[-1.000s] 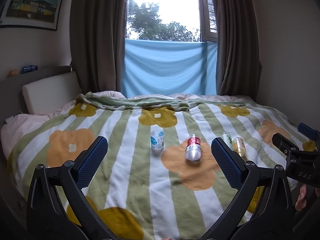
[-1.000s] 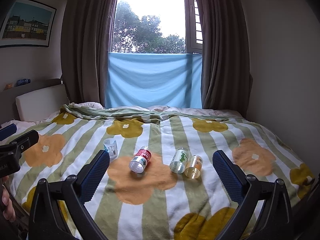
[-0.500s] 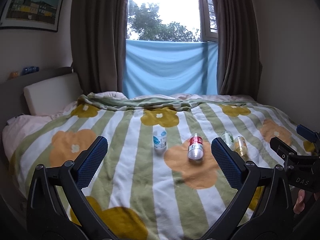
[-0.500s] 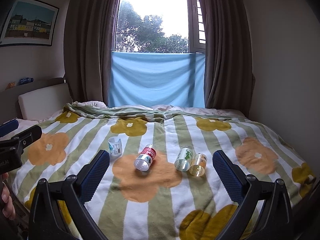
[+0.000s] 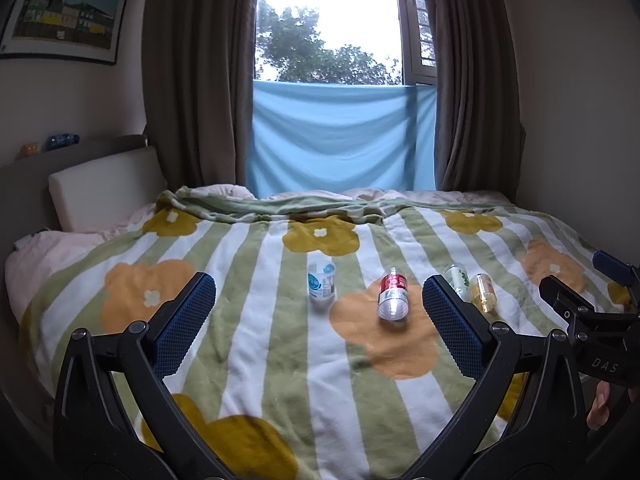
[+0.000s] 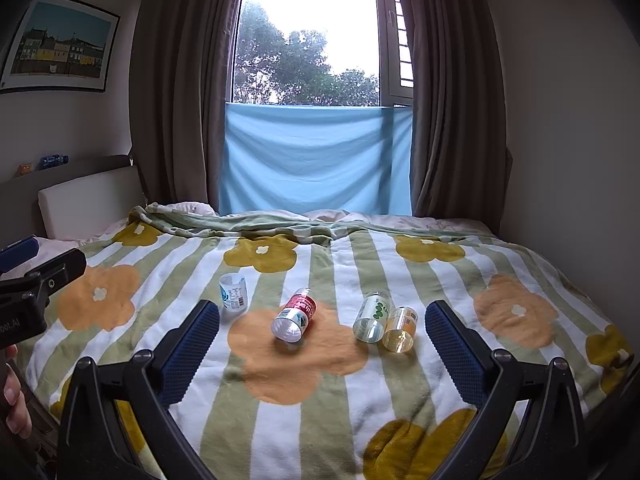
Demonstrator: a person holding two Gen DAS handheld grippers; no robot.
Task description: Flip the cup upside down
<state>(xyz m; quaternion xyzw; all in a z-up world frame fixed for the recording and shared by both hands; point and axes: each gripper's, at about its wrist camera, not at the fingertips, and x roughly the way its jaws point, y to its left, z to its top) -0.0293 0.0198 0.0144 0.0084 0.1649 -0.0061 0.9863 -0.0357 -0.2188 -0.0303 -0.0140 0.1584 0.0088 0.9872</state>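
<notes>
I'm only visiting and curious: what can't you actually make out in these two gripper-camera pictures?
- Left view: green-labelled clear cup, partly behind the left gripper finger.
- Both views: print on the blue-labelled upright clear cup, too small to read.
- Right view: left gripper, cut off by the left edge.
- Left view: right gripper, cut off by the right edge.

Bedroom lot: colours and patterns

Blanket: green and white stripes with orange and mustard flowers, white centres. Cups: clear with blue-and-white label; clear with red label; clear with green-spotted white label; amber-tinted with yellow label. Window cloth: sky blue. Curtains: grey-brown. Gripper pads: dark blue, dimpled, on black frames.
</notes>
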